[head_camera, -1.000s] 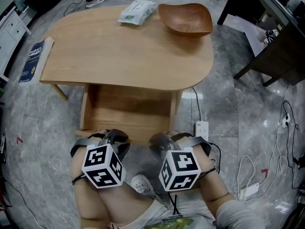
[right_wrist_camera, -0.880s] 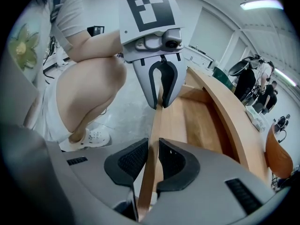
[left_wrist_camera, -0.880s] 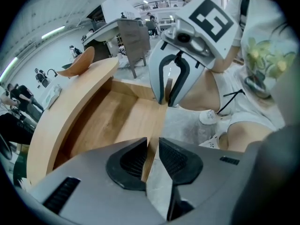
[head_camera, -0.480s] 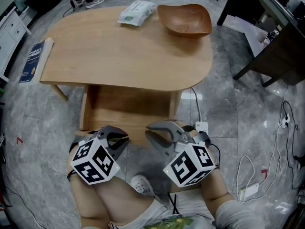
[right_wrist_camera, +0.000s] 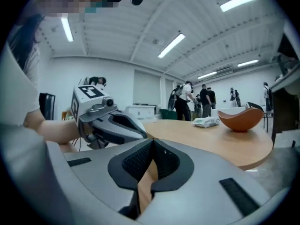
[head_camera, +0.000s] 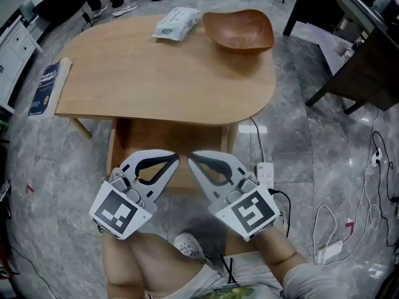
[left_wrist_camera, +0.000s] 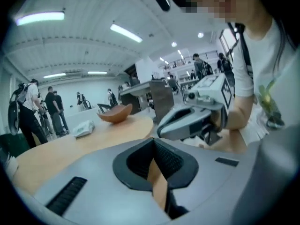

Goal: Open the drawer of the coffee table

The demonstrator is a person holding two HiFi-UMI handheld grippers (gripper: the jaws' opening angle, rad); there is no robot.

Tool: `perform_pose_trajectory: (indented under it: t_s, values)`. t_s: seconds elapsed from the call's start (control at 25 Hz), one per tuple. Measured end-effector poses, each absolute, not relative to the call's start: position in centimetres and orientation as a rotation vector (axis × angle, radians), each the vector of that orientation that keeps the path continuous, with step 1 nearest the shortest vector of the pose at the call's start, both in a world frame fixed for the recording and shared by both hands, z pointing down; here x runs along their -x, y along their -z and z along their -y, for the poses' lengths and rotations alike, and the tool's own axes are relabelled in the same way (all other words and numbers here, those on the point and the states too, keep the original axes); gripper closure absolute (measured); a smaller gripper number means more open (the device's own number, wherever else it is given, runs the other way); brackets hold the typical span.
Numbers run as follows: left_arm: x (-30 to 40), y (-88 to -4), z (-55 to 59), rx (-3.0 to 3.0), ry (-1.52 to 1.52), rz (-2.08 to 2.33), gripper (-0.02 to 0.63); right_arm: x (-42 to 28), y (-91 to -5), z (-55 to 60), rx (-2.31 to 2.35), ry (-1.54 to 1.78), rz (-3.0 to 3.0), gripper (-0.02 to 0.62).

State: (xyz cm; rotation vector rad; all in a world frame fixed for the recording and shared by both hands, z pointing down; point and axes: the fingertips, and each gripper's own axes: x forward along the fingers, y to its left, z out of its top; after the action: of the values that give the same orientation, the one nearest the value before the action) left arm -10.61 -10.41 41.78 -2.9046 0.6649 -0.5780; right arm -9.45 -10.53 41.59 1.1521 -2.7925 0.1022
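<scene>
Just under the near edge of the coffee table (head_camera: 168, 73) the drawer (head_camera: 187, 137) stands pulled out toward the person, its bare wooden bottom and side walls showing beyond the tabletop's rim. Over its front edge hang both grippers, tips pointing toward each other and close but apart. The left gripper (head_camera: 174, 161) has just been closing; its own view shows the two dark ribbed pads meeting in one seam, with nothing between them. The right gripper (head_camera: 192, 158) has likewise just been closing, and its jaws are also together and empty, touching neither the drawer nor the tabletop.

On the tabletop's far end a brown wooden bowl (head_camera: 239, 30) sits near the right corner, and a white packet of wipes (head_camera: 177, 22) lies just beside it to the left. A blue book (head_camera: 48, 87) rests along the left edge. The middle of the tabletop is bare wood.

On the grey marbled floor (head_camera: 293, 142) a white power strip (head_camera: 265, 172) lies just right of the drawer, with cables trailing off to the right. A dark table (head_camera: 355, 61) stands well apart at the upper right. The person's knees and a white shoe (head_camera: 187, 245) show beneath the grippers.
</scene>
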Motion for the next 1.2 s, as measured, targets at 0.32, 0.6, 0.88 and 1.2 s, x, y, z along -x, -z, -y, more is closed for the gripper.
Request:
perform_pose_trajectory:
  t_s: [0.32, 0.6, 0.88, 1.2]
  values:
    - [9.1, -38.9, 10.5, 2.912, 0.345, -0.871, 0.597, 8.2, -39.6, 10.3, -1.439, 0.05, 2.817, 0.575]
    - [6.7, -38.9, 10.0, 2.884, 0.35, -0.897, 0.598, 5.7, -39.2, 10.4, -1.581, 0.024, 2.782, 0.575]
    - [5.8, -39.0, 9.9, 2.91, 0.341, -0.936, 0.598, 4.8, -39.2, 10.3, -1.604, 0.03, 2.759, 0.575]
    - [5.3, -39.0, 9.4, 2.901, 0.362, -0.89, 0.598, 4.3, -39.6, 10.1, -1.602, 0.005, 2.752, 0.577]
